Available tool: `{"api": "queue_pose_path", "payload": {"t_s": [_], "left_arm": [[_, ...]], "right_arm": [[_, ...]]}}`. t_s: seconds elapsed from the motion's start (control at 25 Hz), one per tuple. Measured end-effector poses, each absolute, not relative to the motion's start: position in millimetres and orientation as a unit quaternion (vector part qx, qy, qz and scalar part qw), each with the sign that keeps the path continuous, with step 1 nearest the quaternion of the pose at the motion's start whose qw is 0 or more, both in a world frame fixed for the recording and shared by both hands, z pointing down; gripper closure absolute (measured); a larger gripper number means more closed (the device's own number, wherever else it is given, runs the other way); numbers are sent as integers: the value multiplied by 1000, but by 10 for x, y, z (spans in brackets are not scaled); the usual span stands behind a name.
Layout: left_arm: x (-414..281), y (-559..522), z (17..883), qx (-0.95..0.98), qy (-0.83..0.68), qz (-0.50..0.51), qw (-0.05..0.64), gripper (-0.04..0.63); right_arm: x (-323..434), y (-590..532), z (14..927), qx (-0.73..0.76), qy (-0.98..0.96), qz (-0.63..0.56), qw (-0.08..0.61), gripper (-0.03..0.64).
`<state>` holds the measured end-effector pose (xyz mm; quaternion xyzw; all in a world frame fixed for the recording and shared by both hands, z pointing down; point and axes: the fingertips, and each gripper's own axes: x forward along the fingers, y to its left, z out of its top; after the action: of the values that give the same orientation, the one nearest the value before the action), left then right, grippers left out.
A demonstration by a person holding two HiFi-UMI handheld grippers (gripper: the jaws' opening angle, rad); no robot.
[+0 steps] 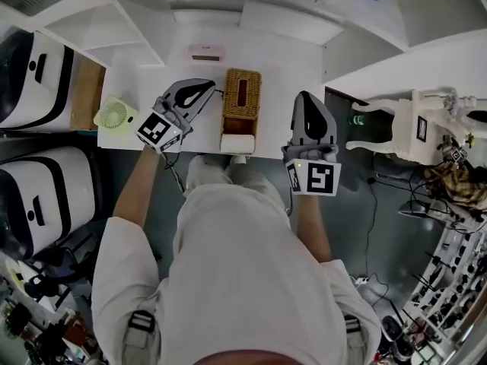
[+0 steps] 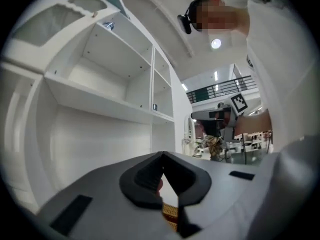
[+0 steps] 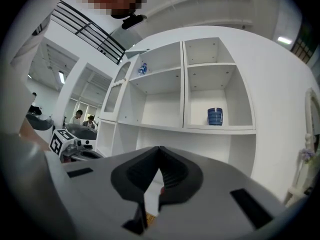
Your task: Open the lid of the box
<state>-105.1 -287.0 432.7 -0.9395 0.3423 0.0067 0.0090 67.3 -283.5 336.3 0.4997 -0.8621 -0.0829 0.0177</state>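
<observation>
Box (image 1: 242,97) of wicker, one, lid shut, contents hidden, on counter (image 1: 283,67) with one fan (image 1: 116,115); left tongs (image 1: 205,90) and right tongs (image 1: 306,99) clenched, empty.

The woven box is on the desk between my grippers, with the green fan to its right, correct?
No. The head view shows the green fan left of the woven box. It does sit on the desk between the left gripper and right gripper.

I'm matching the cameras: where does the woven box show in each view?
Head view: woven box, centre, on the white table between left claw and right claw.
Left gripper view: a sliver, bottom centre, under the shut claw.
Right gripper view: likewise a sliver, bottom centre.
Shared landmark: white shelf unit.
</observation>
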Motion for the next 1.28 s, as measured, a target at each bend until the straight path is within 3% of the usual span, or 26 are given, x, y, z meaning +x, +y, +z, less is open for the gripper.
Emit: {"api": "queue_pose_path", "payload": {"t_s": [0.08,0.24,0.56,0.84,1.0,1.28], "left_arm": [[-1097,-2934,4473,-954,299,14,-13,590],[-1165,-3075,4946,-973,229,7,-40,451],[-1093,-3265,6308,-987,156,-7,-46,385],[-993,-3340,7074,-989,132,-19,-60,418],[-887,-3350,7146,-990,123,-40,-51,565],[-918,-3389,6973,-989,136,-21,-53,592]], "right_arm": [[646,-2834,3425,510,-856,-83,22,621],[605,-2811,3635,533,-842,-81,19,621],[650,-2709,4411,566,-819,-96,22,621],[751,-2660,4945,582,-807,-95,32,621],[810,-2650,4941,586,-804,-94,27,621],[862,-2692,4776,592,-800,-91,24,621]]}}
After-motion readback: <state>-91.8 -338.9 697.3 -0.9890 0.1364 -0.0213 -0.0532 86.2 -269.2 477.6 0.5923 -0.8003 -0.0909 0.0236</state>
